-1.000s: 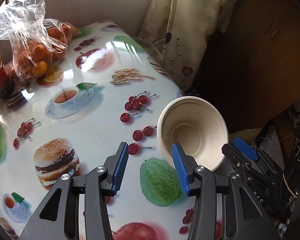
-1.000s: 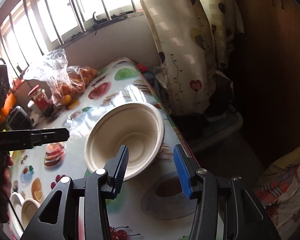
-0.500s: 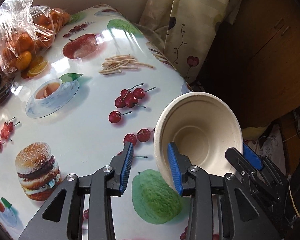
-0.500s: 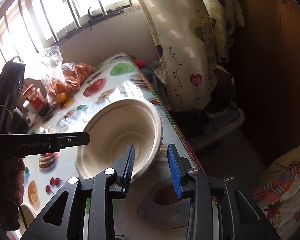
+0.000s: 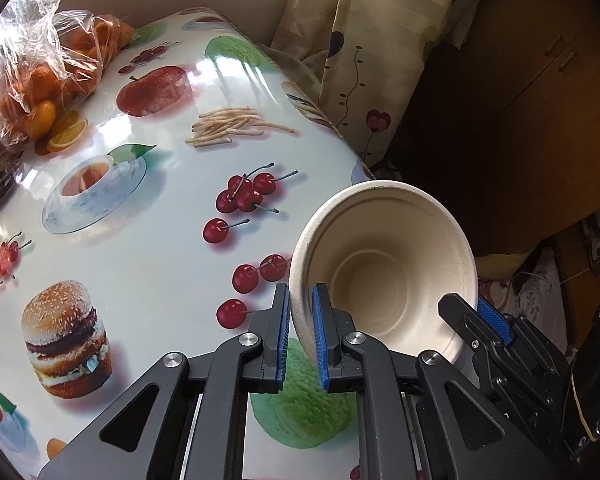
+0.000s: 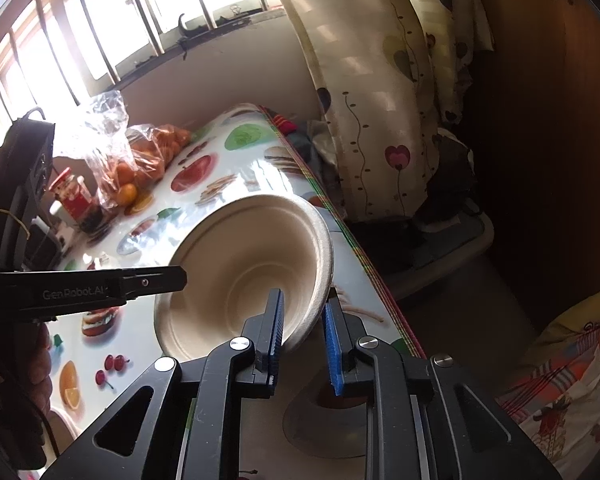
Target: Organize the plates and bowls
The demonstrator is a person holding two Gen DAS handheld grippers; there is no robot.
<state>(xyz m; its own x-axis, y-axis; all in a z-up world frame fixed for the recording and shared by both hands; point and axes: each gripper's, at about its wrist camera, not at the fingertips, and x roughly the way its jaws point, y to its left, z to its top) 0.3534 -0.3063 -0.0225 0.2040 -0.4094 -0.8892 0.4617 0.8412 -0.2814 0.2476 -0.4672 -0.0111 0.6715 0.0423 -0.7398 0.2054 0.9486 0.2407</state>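
Above table [image 5: 148, 264]: one bowl [image 5: 384, 272] (two grippers clamped).

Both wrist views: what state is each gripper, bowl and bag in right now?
Beige moulded-fibre bowl: tilted, lifted above the table, empty, gripped at opposite rim edges.
Left gripper: shut on the bowl rim, jaws just closed.
Right gripper: shut on the opposite rim, jaws just closed.
Clear plastic bag of oranges: resting on the fruit-print tablecloth.

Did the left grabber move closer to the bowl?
Yes. The left gripper slid toward the bowl, away from the table's printed burger, and its closing jaws now pinch the rim.
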